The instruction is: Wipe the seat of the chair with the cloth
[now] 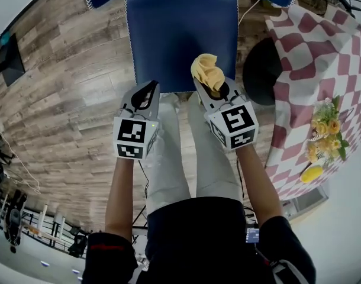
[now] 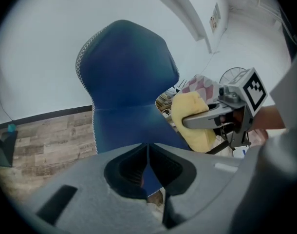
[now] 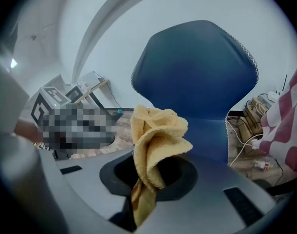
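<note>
Your right gripper (image 3: 147,182) has its jaws pinched on the cloth (image 3: 157,143). The lower end of the cloth sits between them, and the rest stands up out of the jaws as a loose yellow bunch. Your left gripper (image 2: 147,156) has its jaws pressed together, with nothing between them.

The relation that matters is between the cloth and the seat (image 1: 180,37). In the head view the bunch lies over the near edge of the seat, right of its middle. The right gripper view shows the seat ahead of the jaws and lower. I judge that the cloth does not touch the seat yet, but the pictures do not settle this fully.

The left gripper is also at the near edge of the seat, toward its left side. Both grippers are about equally near to the seat, but only the right one carries the cloth.

The seat runs away from you toward the backrest (image 2: 123,62), which stands upright at the far edge of the seat. For the wipe you probably need to bring the bunch down onto the seat, then move it along this line.
</note>
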